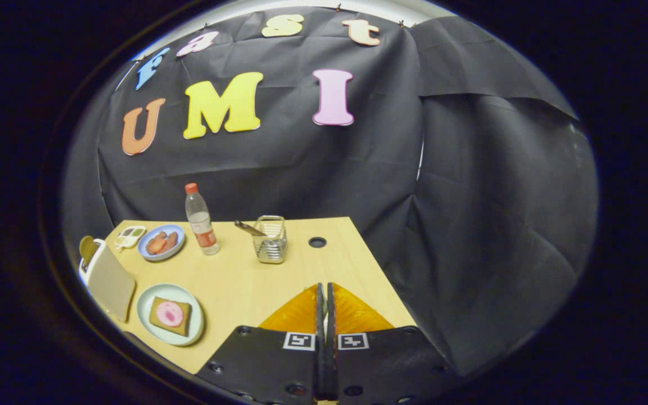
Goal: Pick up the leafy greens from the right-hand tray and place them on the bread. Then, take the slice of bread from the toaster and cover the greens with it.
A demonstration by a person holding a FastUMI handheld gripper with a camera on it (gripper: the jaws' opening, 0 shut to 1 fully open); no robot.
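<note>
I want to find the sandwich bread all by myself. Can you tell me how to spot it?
Start at the wooden table. Near its front left corner, beside the white toaster, sits a pale round plate. The bread lies on it, square and brown with a pink round slice on top, unlike the blue plate further back, which holds reddish pieces. The gripper hovers shut over the table's right side, touching nothing.

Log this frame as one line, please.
gripper: shut, empty, over table | bread on plate, no greens | toaster untouched
</note>
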